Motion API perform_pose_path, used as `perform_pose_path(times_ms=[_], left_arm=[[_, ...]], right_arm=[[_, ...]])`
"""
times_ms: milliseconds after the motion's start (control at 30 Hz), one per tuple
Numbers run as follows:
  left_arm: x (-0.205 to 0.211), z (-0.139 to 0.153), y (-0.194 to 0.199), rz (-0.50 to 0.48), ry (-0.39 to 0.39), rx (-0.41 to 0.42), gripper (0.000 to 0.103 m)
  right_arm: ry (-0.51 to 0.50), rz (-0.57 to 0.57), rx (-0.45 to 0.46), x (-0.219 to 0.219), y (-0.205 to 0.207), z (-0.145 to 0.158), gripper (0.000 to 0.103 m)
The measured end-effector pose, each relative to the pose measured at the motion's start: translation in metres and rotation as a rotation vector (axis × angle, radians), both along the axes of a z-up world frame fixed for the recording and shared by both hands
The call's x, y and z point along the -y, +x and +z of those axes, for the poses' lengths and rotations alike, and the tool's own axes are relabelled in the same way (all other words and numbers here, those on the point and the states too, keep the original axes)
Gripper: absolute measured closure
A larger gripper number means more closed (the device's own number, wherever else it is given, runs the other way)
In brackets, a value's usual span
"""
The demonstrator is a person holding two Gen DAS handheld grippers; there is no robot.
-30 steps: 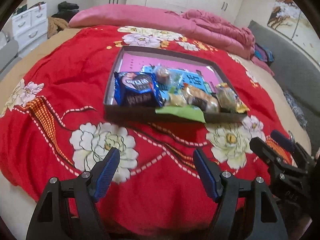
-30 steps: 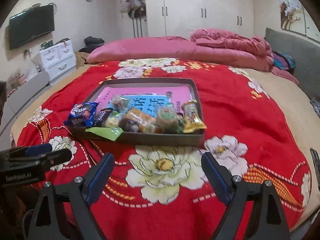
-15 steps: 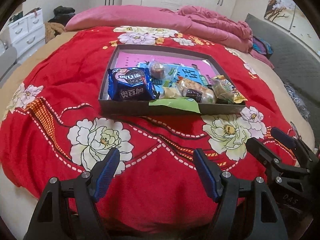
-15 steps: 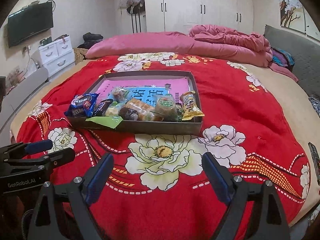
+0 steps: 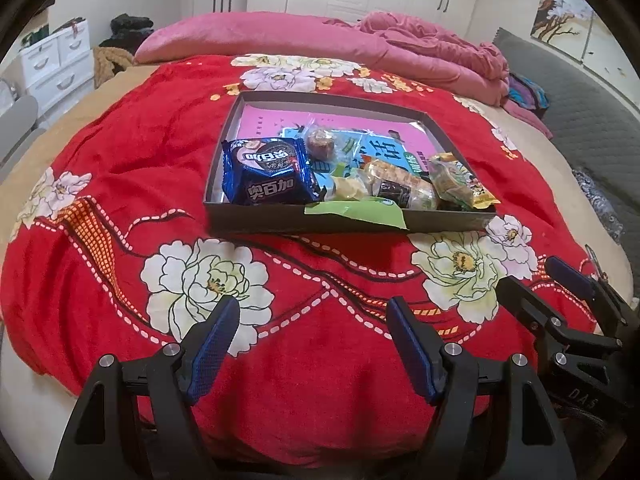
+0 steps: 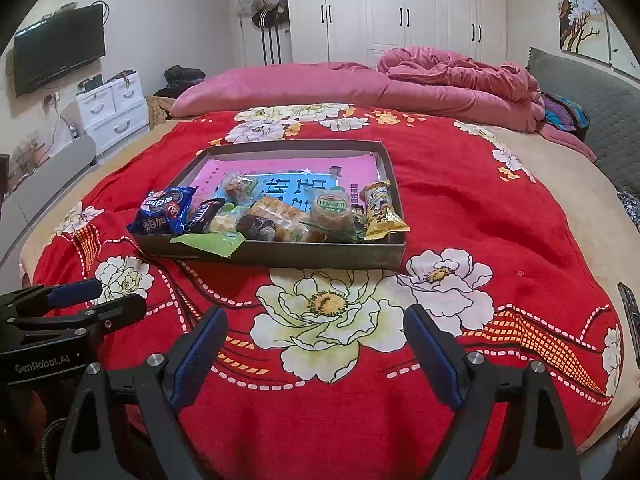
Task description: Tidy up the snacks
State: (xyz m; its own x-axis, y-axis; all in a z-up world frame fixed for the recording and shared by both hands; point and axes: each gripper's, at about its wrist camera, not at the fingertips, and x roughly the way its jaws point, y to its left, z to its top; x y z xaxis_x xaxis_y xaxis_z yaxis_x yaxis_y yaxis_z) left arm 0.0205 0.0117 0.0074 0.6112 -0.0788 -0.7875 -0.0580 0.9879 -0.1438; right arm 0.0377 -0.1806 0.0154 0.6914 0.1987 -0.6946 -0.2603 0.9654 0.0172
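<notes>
A shallow dark box [image 5: 280, 222] [image 6: 320, 254] lies on the red flowered blanket and holds several snacks along its near side. A blue cookie pack [image 5: 268, 174] [image 6: 166, 210] sits at the box's left end, and a yellow packet [image 5: 456, 180] [image 6: 382, 212] at the right end. A green wrapper [image 5: 360, 212] [image 6: 208, 242] hangs over the near wall. My left gripper [image 5: 312, 320] is open and empty over the blanket, short of the box. My right gripper [image 6: 316, 328] is also open and empty, short of the box; it shows at the right in the left wrist view [image 5: 540, 280].
The red blanket [image 5: 120, 184] covers a bed with a pink duvet [image 6: 360, 84] at the far end. White drawers [image 6: 112, 108] and a wall TV [image 6: 60, 54] stand to the left. A grey sofa [image 6: 580, 92] is at the right. A dark remote [image 6: 630, 312] lies near the bed's right edge.
Both grippers have risen and pulled back a little, so the box looks farther away and more of the room shows. Both stay open; the snacks have not moved.
</notes>
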Motion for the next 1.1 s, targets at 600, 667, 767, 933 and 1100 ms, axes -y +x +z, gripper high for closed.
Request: perform_pose_path(times_ms=[600, 667, 767, 933, 1100], left_arm=[[0.005, -0.001, 0.001, -0.007, 0.027, 0.000, 0.026], [0.004, -0.001, 0.001, -0.005, 0.026, -0.002, 0.026], [0.003, -0.001, 0.002, 0.000, 0.028, -0.002, 0.026], [0.001, -0.001, 0.003, 0.004, 0.035, 0.007, 0.026], [0.000, 0.000, 0.004, 0.018, 0.068, 0.020, 0.026]], right_arm=[[0.003, -0.003, -0.007, 0.001, 0.001, -0.001, 0.014], [0.004, -0.003, -0.006, 0.001, 0.001, -0.001, 0.014], [0.005, -0.006, -0.005, 0.002, 0.002, -0.001, 0.014], [0.010, -0.016, -0.007, 0.004, 0.003, -0.001, 0.014], [0.022, -0.037, -0.008, 0.011, 0.007, -0.001, 0.014]])
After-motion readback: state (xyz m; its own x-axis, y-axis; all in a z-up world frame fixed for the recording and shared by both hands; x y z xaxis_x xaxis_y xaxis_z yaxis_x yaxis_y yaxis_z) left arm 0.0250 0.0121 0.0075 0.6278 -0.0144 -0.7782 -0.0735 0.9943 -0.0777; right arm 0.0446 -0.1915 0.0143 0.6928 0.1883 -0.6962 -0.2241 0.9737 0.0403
